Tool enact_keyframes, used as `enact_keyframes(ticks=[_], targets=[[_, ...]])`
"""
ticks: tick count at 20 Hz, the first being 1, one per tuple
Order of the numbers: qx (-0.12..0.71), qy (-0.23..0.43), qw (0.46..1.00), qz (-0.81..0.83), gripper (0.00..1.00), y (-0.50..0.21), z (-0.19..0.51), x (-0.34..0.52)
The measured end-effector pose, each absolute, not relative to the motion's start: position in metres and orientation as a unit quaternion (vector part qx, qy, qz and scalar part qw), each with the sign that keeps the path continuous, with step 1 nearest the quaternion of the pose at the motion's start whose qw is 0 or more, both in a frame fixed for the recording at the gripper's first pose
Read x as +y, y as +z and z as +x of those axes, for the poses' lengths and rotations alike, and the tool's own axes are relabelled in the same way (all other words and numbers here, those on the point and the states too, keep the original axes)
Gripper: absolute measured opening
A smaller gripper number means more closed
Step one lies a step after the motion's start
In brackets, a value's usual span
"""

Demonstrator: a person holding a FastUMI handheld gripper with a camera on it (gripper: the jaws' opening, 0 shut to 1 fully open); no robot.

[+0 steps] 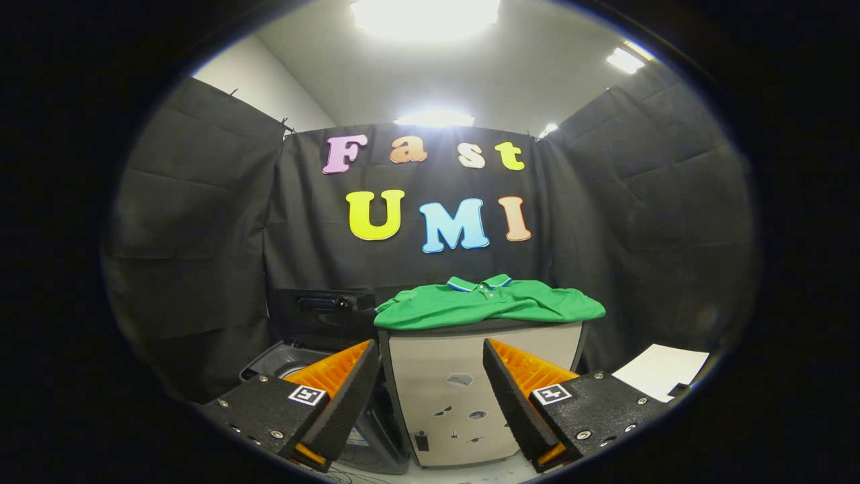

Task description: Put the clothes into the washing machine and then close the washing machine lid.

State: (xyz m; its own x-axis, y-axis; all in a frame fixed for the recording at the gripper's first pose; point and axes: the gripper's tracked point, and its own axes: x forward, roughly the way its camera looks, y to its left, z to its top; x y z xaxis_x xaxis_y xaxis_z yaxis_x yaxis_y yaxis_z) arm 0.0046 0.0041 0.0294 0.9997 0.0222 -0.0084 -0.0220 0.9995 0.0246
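the gripper [430, 383] is spread wide with nothing between its fingers. a green polo shirt [489, 302] lies flat on top of a pale cabinet [463, 390] just beyond them. the washing machine [316, 349] sits beside the cabinet, lid [322, 316] raised. stickers on the cabinet front are too small to read.

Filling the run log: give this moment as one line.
gripper: open, holding nothing | green shirt: on cabinet, beyond fingers | washing machine: lid up, beside cabinet | step: approach shirt
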Motion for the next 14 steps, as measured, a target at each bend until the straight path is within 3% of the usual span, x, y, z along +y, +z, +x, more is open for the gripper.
enact_keyframes(ticks=[14], targets=[[-0.021,-0.011,1.000,-0.008,0.96,0.117,0.106,-0.045]])
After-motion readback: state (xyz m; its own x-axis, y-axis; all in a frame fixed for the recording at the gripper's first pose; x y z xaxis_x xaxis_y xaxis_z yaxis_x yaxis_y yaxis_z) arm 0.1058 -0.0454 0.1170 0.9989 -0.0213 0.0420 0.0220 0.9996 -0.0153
